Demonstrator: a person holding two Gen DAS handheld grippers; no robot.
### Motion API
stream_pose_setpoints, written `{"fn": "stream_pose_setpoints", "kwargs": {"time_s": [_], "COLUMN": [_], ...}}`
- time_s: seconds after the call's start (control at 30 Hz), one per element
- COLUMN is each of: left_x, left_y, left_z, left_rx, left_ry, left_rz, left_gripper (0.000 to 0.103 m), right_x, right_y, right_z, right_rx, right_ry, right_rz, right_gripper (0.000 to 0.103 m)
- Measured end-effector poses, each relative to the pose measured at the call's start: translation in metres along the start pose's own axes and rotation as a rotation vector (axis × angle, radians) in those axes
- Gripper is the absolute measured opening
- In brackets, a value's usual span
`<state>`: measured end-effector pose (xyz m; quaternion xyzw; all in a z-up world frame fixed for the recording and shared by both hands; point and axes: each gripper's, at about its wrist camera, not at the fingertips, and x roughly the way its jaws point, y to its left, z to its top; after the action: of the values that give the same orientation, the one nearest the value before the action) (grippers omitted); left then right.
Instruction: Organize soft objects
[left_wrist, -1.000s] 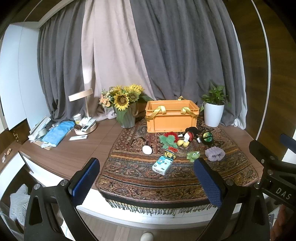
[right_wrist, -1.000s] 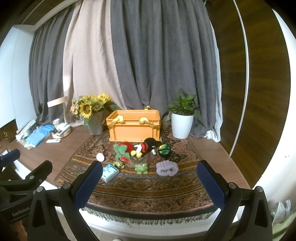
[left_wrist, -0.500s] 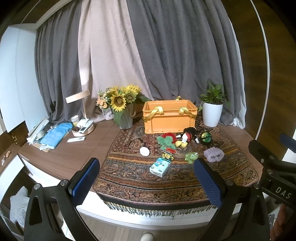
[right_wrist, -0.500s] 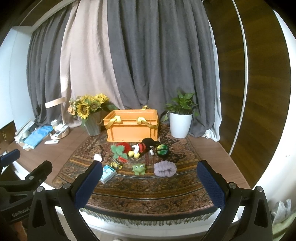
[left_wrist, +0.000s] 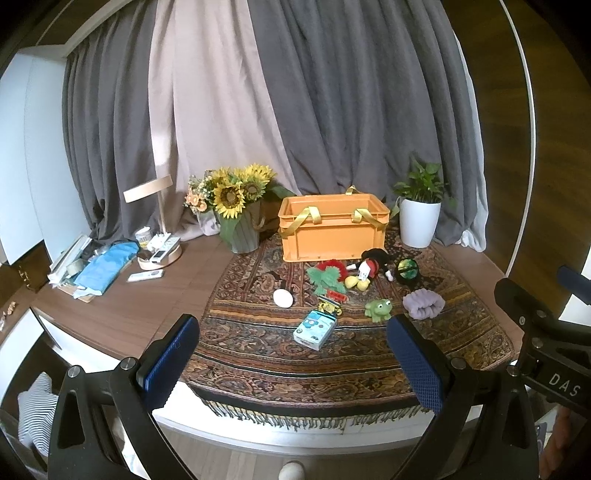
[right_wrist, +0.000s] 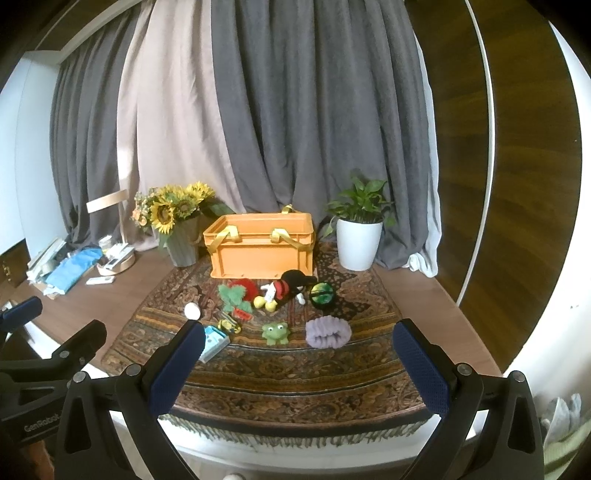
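Left gripper (left_wrist: 293, 354) and right gripper (right_wrist: 299, 360) are held short of the table edge, jaws spread wide, nothing gripped. The soft toys are seen on the patterned rug (right_wrist: 295, 373) in front of the orange crate (right_wrist: 262, 251) — green frog (right_wrist: 275, 332), purple scrunchie (right_wrist: 328, 332) just beside it, a mouse plush (right_wrist: 282, 291) behind (lying on its side).
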<state>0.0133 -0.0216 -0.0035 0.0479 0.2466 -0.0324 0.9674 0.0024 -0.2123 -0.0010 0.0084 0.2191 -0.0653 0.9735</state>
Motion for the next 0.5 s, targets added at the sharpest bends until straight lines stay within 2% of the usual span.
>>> {"fn": "stream_pose_setpoints", "kwargs": {"time_s": [0.27, 0.5], "left_x": [0.032, 0.079], "left_y": [0.001, 0.0], "left_z": [-0.013, -0.021], "left_rx": [0.037, 0.081], "left_ry": [0.038, 0.079], "left_rz": [-0.024, -0.063], "left_gripper": [0.103, 0.103], "right_x": [0.041, 0.093], "right_y": [0.008, 0.018], "right_z": [-0.01, -0.016], "right_rx": [-0.009, -0.01], "right_ry": [0.082, 0.157], "right_rz": [0.049, 0.079], "right_gripper": [0.102, 0.102]}}
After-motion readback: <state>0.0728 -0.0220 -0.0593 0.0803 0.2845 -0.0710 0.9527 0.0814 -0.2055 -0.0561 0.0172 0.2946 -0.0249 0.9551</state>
